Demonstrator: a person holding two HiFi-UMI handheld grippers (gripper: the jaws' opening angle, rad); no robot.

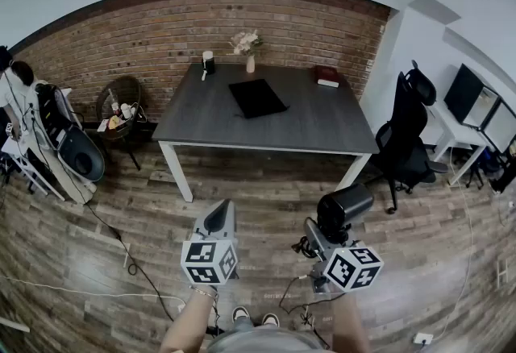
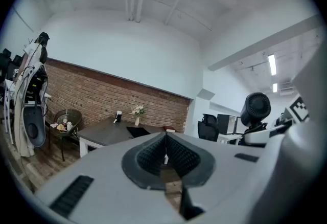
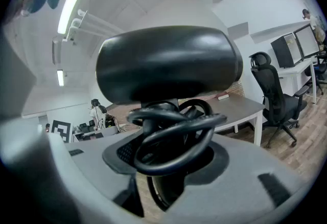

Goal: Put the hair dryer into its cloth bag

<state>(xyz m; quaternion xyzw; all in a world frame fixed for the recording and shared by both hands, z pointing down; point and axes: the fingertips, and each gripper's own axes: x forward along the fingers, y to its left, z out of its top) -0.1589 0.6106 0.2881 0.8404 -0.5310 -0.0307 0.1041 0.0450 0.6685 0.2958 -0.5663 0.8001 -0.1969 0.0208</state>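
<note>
Your right hand-held gripper (image 1: 321, 237) grasps the hair dryer (image 1: 345, 206); left hand-held gripper (image 2: 165, 157) clenched, empty; cloth bag (image 1: 257, 97) lies on tabletop (image 1: 322, 122), well apart.

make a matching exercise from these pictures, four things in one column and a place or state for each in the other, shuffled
Things:
1. hair dryer
2. cloth bag
3. left gripper
4. red book

Places or states:
A. shut, nothing in it
B. near the far right corner of the table
C. lying flat on the table
D. held in the right gripper

Pairs: 1-D, 2-C, 3-A, 4-B
</note>
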